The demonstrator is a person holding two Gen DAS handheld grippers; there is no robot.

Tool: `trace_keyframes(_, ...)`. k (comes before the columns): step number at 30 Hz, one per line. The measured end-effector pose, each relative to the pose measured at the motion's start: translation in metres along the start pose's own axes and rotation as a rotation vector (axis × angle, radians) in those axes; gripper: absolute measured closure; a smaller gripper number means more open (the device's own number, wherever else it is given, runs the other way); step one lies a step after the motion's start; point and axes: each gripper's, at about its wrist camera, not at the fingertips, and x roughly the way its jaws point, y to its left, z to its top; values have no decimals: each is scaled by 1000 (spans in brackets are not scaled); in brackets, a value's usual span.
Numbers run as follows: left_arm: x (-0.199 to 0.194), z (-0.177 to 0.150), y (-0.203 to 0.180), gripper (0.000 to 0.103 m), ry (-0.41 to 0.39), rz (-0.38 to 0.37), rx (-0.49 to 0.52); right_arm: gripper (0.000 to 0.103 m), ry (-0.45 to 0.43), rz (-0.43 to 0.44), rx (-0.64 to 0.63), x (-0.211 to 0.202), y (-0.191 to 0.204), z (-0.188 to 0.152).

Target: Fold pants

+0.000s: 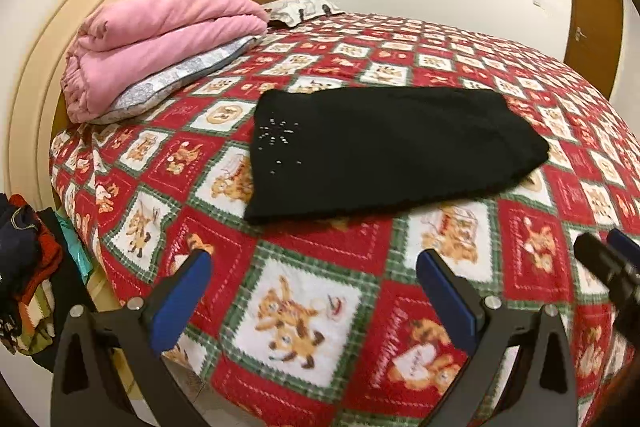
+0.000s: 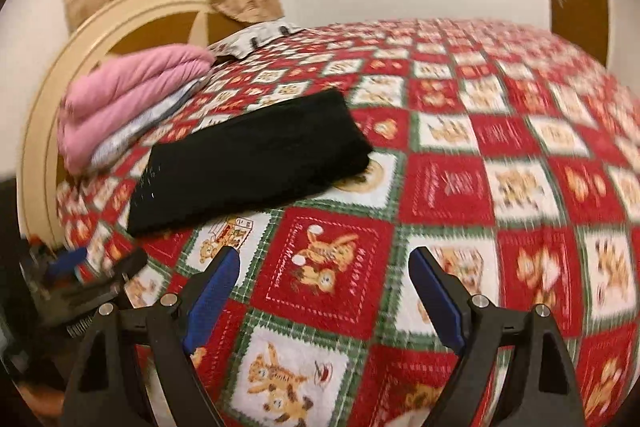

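The black pants (image 1: 384, 151) lie folded into a compact rectangle on the red patterned bedspread (image 1: 320, 327), near the pink blanket (image 1: 160, 39) by the headboard, so the folding looks finished. Both the left gripper (image 1: 312, 267) and the right gripper (image 2: 324, 263) hang clear of the pants, fingers spread wide with nothing between them.

Right wrist view: motion-blurred throughout; bedspread (image 2: 460, 187) prints unreadable toward the right.
Left hand-held gripper (image 2: 80, 279): a dark smear at the near left, jaws indistinct.
Right hand-held gripper (image 1: 616, 259): cut off by the right edge.
Clothes pile (image 1: 28, 275): cut off at the left edge.
Door (image 1: 592, 23): partly cropped by the lens rim.
Pillow (image 1: 180, 75): largely hidden under the pink blanket (image 1: 160, 39).
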Motion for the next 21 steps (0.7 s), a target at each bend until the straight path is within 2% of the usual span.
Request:
trace_keyframes(2,-8,-3,-4,0,-9,-7,2,15,13,33,69,-10,-7,-1)
trace_keyframes(6,-29,-8,-11,0,-44,-23,4,15,18,57,126,-29,-7,-11)
trace_keyframes(10,-51,-14,-15,0,-89,-36,11,15,-36,38,118,-52,-2,-21)
trace_keyframes(14,-70,-17,-20,0,-144,-18,40,15,-80,32,107,-71,1,-24)
trace_keyframes(21,-91,-20,-16,0,-186,-27,22,15,-185,29,70,-103,13,-21)
